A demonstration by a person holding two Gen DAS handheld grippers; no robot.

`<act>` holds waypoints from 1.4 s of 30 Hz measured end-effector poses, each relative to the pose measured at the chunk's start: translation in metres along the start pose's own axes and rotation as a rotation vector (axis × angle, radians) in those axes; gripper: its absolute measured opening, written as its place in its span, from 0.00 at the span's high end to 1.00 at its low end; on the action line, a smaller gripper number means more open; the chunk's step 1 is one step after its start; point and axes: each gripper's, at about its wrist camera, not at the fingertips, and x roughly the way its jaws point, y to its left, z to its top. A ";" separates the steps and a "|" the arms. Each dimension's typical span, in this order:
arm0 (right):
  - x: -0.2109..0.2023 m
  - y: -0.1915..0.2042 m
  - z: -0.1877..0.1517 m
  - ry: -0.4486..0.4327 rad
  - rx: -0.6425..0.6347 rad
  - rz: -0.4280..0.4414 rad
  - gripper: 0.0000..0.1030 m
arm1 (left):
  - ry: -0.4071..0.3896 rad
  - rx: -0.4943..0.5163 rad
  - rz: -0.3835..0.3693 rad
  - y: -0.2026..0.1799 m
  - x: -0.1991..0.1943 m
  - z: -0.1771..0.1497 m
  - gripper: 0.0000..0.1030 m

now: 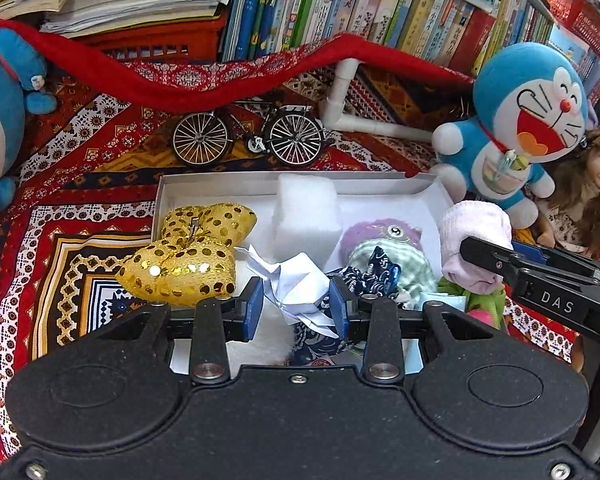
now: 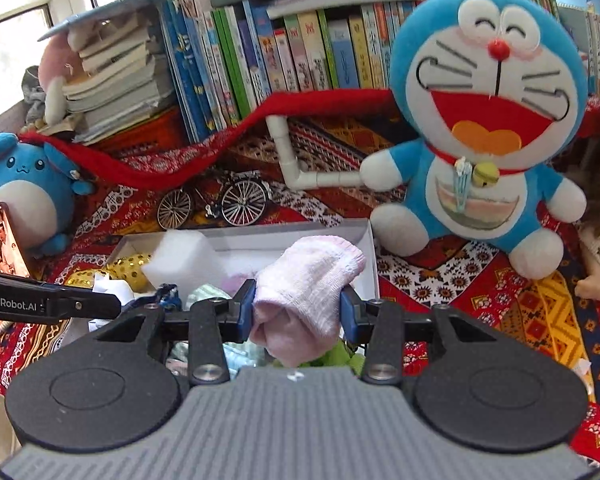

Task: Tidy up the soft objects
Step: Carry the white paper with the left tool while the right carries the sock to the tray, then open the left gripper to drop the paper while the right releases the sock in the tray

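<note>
Two grips | my right gripper (image 2: 298, 310) clenches pink sock (image 2: 308, 284) over box's (image 1: 228, 182) right edge | left gripper (image 1: 298, 306) pinches white paper (image 1: 296, 280) | lower sock gently into right corner

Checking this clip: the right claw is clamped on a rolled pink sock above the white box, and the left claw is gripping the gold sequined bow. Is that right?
Not quite. The right claw does clamp the pink sock above the white box, but the left claw is closed on crumpled white paper, not the gold sequined bow, which lies untouched in the box beside it. The left wrist view shows this.
</note>
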 end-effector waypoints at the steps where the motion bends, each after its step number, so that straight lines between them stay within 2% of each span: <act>1: 0.002 -0.001 -0.001 0.004 0.003 0.006 0.54 | 0.004 0.001 0.000 0.000 0.002 0.000 0.67; 18: 0.027 0.009 -0.010 0.047 0.003 0.050 0.54 | 0.032 -0.018 -0.006 -0.001 0.024 0.000 0.66; 20: 0.025 0.008 -0.011 0.040 0.007 0.058 0.51 | 0.031 -0.022 -0.005 -0.001 0.023 -0.001 0.66; 29: 0.013 0.010 -0.012 0.010 -0.007 0.070 0.47 | 0.013 0.002 0.006 -0.006 0.013 -0.004 0.63; 30: 0.011 0.011 -0.012 0.003 -0.016 0.068 0.45 | 0.009 0.002 0.007 -0.007 0.011 -0.005 0.62; 32: 0.006 0.014 -0.012 -0.016 -0.037 0.064 0.34 | -0.004 0.007 0.012 -0.008 0.007 -0.005 0.56; 34: -0.001 0.017 -0.012 -0.034 -0.057 0.067 0.33 | -0.023 0.013 0.011 -0.010 0.001 -0.007 0.46; 38: -0.016 0.022 -0.011 -0.072 -0.085 0.070 0.29 | -0.082 0.034 0.012 -0.013 -0.016 -0.011 0.39; 42: -0.035 0.026 -0.013 -0.126 -0.103 0.075 0.25 | -0.150 0.056 0.010 -0.018 -0.038 -0.020 0.28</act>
